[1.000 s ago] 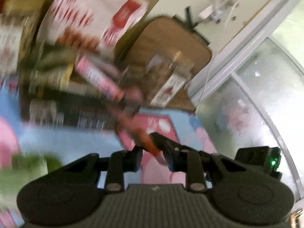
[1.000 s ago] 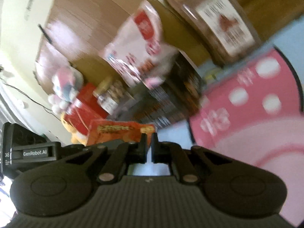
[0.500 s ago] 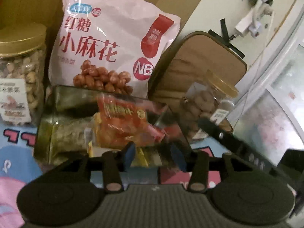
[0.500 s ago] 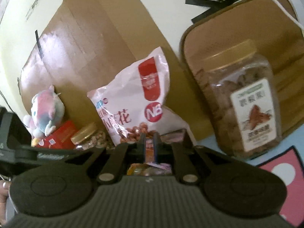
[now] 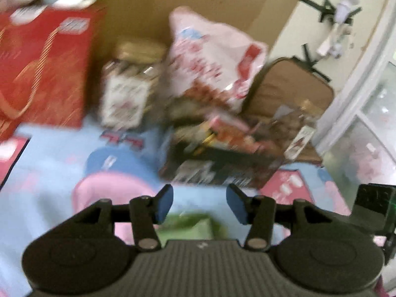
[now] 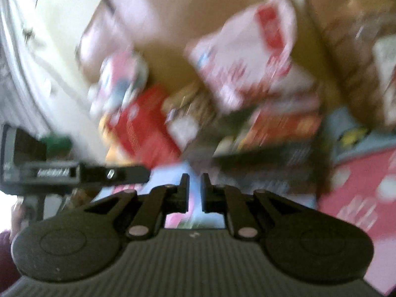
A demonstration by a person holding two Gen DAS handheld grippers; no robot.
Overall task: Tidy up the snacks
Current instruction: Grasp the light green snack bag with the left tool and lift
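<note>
Both views are blurred by motion. My left gripper (image 5: 199, 203) is open and empty, above the blue and pink mat, short of a black box (image 5: 220, 165) filled with snack packets. A green packet (image 5: 190, 227) lies just under its fingers. Behind the box lean a white and red snack bag (image 5: 212, 59) and a nut jar (image 5: 131, 84). My right gripper (image 6: 195, 193) has its jaws nearly together with a narrow gap and nothing between them. The black box (image 6: 272, 158) with an orange packet (image 6: 282, 126) lies ahead of it to the right.
A red gift box (image 5: 42, 74) stands at the left with a plush toy on it. A second jar (image 5: 294, 128) and a tan cushion (image 5: 289, 86) sit at the right by the window frame. The left gripper's body (image 6: 74, 170) shows in the right wrist view.
Both grippers have pulled back from the black box. The left gripper has let go of the orange-red packet, which now lies in the box, and its jaws have opened wide.
</note>
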